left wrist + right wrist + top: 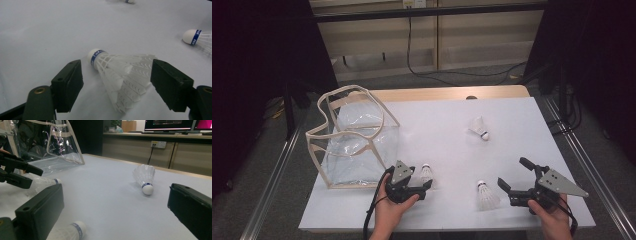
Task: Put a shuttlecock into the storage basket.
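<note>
A white shuttlecock [426,173] with a blue band lies on its side on the white table top [437,120]. My left gripper [421,177] straddles it. In the left gripper view the shuttlecock [117,77] lies between the jaws of my left gripper [116,75], cork pointing away, with a gap at the left jaw and the right jaw near the feather tips. My right gripper [514,172] stands open with nothing between its jaws, beside a second shuttlecock [487,196]. In the right gripper view my right gripper [116,195] faces a third shuttlecock [145,178].
A clear plastic bag [354,140] with beige trim stands open at the table's left, just behind my left gripper. The third shuttlecock [479,129] lies mid-table toward the back right. Beyond the table are a dark floor, cables and a wooden wall.
</note>
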